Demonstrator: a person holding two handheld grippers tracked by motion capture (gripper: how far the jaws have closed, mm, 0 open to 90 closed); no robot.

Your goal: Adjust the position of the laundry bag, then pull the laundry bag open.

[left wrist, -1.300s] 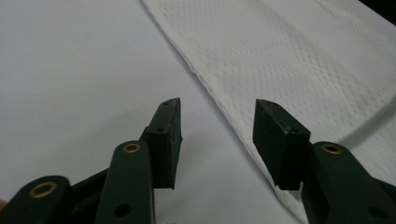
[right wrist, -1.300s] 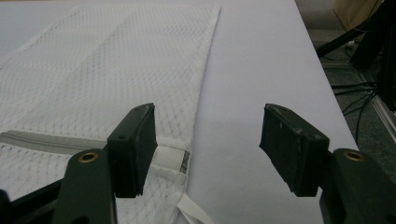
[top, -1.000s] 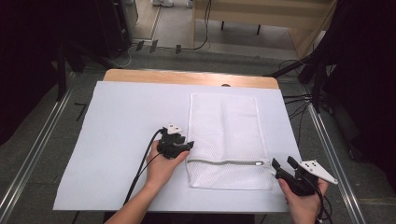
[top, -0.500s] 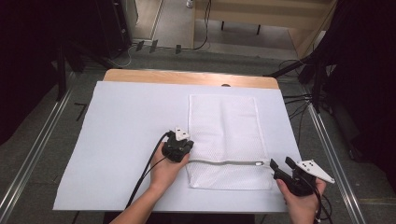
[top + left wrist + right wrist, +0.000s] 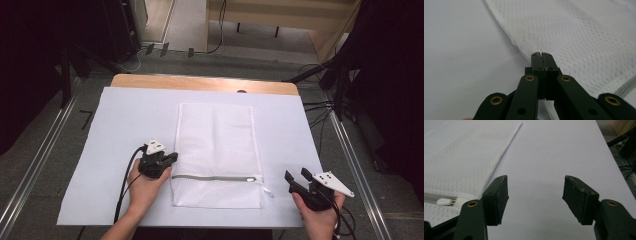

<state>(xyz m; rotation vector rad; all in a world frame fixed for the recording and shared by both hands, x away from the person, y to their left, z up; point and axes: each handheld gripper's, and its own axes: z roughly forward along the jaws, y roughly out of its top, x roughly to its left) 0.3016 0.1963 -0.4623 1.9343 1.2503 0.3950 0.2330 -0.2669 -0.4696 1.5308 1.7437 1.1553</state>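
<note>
A white mesh laundry bag (image 5: 215, 145) lies flat on the white sheet (image 5: 125, 120), with its grey zipper (image 5: 215, 178) near the front end. The zipper's white pull (image 5: 267, 191) sticks out at the bag's right side and also appears in the right gripper view (image 5: 445, 201). My left gripper (image 5: 172, 156) is shut on the bag's left edge, just above the zipper. In the left gripper view its tips (image 5: 541, 53) meet right on the mesh bag's (image 5: 579, 40) hem. My right gripper (image 5: 296, 176) stands open right of the bag, apart from it, with nothing but bare sheet between the jaws (image 5: 535, 195).
The sheet covers a wooden table whose far edge (image 5: 200, 82) shows bare. Metal rails (image 5: 45, 150) run along both sides on the floor. Cables (image 5: 320, 107) lie off the table's right side.
The whole bag has slid to the left across the sheet, with my left gripper holding its edge. My right gripper has stayed nearly still, so the gap between it and the bag has widened.
</note>
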